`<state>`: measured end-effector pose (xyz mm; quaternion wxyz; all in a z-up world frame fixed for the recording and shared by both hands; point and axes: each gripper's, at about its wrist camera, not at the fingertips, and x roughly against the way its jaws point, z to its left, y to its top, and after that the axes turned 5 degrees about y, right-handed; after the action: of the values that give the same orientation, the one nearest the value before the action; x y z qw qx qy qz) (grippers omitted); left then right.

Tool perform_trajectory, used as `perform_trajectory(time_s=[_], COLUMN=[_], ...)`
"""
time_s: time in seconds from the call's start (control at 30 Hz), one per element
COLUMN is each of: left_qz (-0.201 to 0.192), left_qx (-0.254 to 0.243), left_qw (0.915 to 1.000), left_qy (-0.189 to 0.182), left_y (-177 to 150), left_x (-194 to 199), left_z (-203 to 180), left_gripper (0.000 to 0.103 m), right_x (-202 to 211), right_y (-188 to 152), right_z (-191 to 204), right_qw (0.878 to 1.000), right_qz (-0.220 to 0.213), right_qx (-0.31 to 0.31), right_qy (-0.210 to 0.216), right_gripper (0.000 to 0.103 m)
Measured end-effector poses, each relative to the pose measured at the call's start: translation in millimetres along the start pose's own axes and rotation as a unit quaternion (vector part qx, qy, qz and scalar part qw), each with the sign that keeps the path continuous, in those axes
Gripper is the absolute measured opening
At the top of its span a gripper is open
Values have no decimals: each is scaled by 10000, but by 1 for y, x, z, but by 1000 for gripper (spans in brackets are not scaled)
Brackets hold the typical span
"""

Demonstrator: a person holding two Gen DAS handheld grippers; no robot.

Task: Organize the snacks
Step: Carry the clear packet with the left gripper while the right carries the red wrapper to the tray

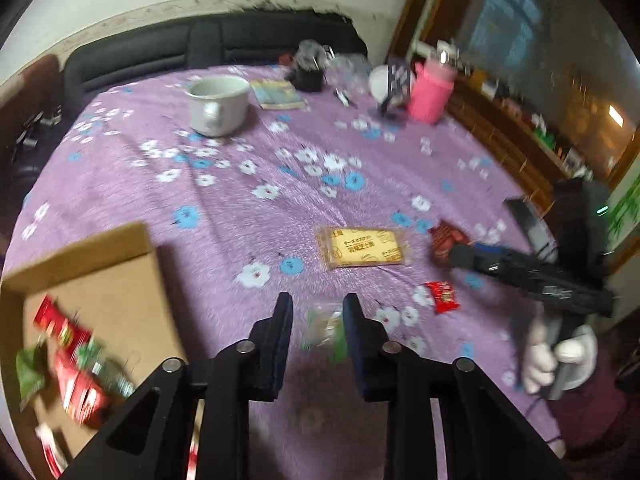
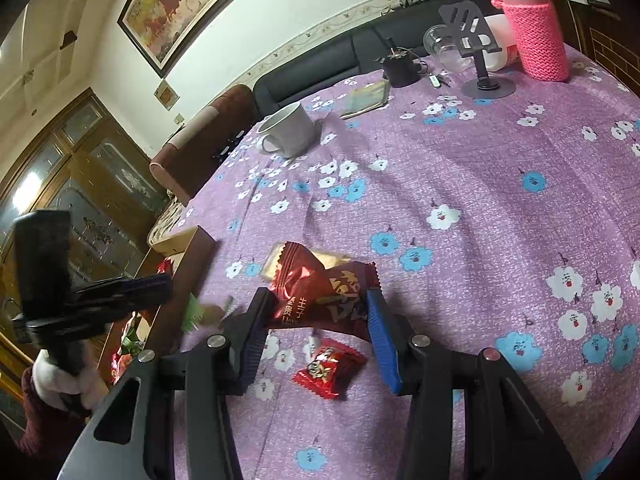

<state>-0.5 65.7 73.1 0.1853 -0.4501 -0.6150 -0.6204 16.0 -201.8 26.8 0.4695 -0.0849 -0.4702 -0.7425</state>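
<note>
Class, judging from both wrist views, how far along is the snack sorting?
Done: several packets lie in the cardboard box. In hand: the left tongs grip a green packet; the right tongs grip a dark red packet. Left: the biscuit pack and small red candy remain on the tablecloth.

Both claw-mounted cameras look steeply down, close over the surface; both catch the white mug at its far edge.
</note>
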Motion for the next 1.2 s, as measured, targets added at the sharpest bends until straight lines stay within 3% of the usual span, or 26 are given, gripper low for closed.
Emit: perform_trajectory(time_s=[0.17, 0.27, 0.33, 0.4, 0.47, 0.6, 0.73, 0.83, 0.9, 1.07, 1.2], left_qz=[-407, -444, -339, -195, -41, 300, 570, 439, 430, 295, -44], left_qx=[509, 570, 533, 471, 341, 63, -395, -770, -693, -325, 167], left_qw=[9974, 9971, 9972, 9979, 9986, 9992, 9971, 9930, 9944, 9980, 9998], left_qy=[-313, -239, -390, -396, -398, -275, 326, 783, 679, 447, 117], left_y=[-24, -37, -40, -40, -38, -30, -28, -31, -32, -37, -40], left_x=[45, 56, 52, 36, 16, -33, -67, -67, -65, -51, -16], left_z=[21, 23, 17, 0, -19, -50, -71, -84, -82, -70, -50], left_gripper=[24, 25, 33, 64, 68, 68, 68, 47, 39, 38, 39], right_x=[-2, -1, -2, -2, -2, 2, 3, 4, 5, 9, 5], right_y=[-5, -9, -12, -15, -16, -18, -16, -16, -16, -16, -18], right_z=[21, 31, 33, 29, 24, 16, 9, 9, 9, 13, 16], right_qw=[9998, 9998, 9998, 9999, 9999, 9998, 9997, 9998, 9998, 9998, 9999], right_qz=[51, 69, 69, 48, 25, -46, -78, -82, -90, -170, -108], right_qx=[190, 209, 166, 44, -36, -140, -223, -206, -191, -134, -62], right_qy=[-62, -30, -61, -95, -114, -113, -30, -6, 4, 1, -27], right_gripper=[46, 46, 46, 46, 46, 46, 46, 46, 46, 46, 46])
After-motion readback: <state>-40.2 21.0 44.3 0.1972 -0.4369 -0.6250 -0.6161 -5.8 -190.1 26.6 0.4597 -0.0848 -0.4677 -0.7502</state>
